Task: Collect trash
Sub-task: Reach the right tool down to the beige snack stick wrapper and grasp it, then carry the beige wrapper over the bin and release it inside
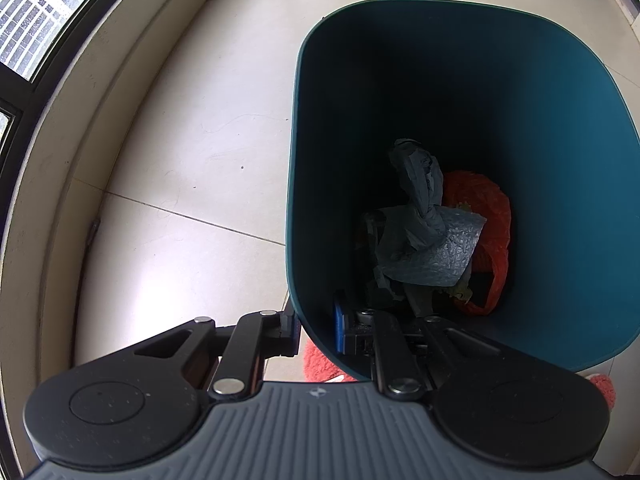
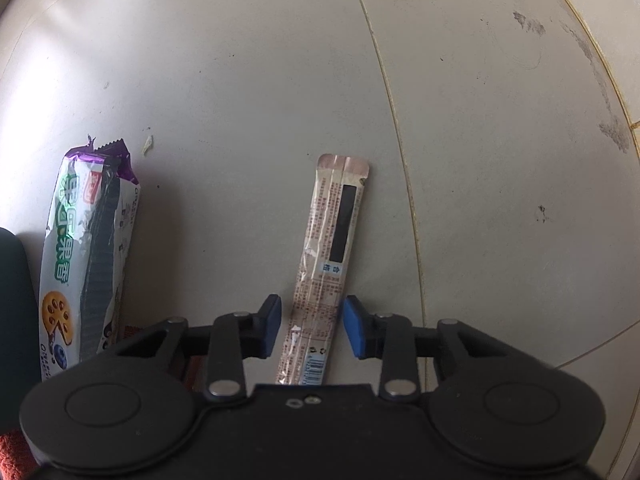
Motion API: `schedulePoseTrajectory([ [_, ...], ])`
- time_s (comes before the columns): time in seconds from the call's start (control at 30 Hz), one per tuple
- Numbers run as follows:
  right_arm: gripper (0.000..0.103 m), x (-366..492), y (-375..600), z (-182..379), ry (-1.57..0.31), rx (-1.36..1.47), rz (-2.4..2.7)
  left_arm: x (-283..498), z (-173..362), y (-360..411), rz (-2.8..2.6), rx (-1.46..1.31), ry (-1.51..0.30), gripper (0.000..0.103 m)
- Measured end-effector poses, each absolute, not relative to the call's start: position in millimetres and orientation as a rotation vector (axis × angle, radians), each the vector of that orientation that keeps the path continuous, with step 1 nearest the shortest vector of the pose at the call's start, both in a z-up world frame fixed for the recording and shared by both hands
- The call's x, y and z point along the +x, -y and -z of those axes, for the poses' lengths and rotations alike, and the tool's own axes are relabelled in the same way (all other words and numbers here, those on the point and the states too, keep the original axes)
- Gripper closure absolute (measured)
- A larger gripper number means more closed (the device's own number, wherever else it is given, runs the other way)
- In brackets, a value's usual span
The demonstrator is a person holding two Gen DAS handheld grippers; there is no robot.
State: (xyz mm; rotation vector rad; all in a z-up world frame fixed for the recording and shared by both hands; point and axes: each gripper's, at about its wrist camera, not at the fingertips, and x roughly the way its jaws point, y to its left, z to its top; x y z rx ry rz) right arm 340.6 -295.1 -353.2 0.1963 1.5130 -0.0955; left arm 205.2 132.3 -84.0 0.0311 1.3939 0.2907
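In the left wrist view, a teal trash bin (image 1: 560, 160) stands on the tiled floor, and my left gripper (image 1: 316, 330) is shut on its near rim, one finger inside and one outside. Inside lie a grey knotted bag (image 1: 420, 204), bubble wrap (image 1: 444, 256) and an orange bag (image 1: 492, 232). In the right wrist view, my right gripper (image 2: 312, 328) is open and straddles the near part of a long pink-brown stick wrapper (image 2: 328, 264) that lies flat on the floor. A white and purple biscuit wrapper (image 2: 88, 248) lies to the left.
A raised sill and a dark-framed window (image 1: 36, 32) curve along the left in the left wrist view. Something red and fuzzy (image 1: 320, 364) shows under the bin's near side. A dark object (image 2: 12, 300) sits at the left edge of the right wrist view. Tile seams cross the floor.
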Motion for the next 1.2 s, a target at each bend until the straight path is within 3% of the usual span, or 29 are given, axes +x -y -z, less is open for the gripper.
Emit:
schedulePoseTrajectory([
  [0.33,0.082,338,276,322,-1.5,0.113,0.054,205,84,-133,-0.286,0.025,-1.392,0.088],
  [0.73,0.083,327,245,168,-1.324,0.038,-0.182,205,83,-135,-0.283,0.022,-1.378,0.089],
  [1.2,0.083,305,107,17,-1.106,-0.109,-0.569,204,79,-141,-0.27,-0.013,-1.368,0.091],
])
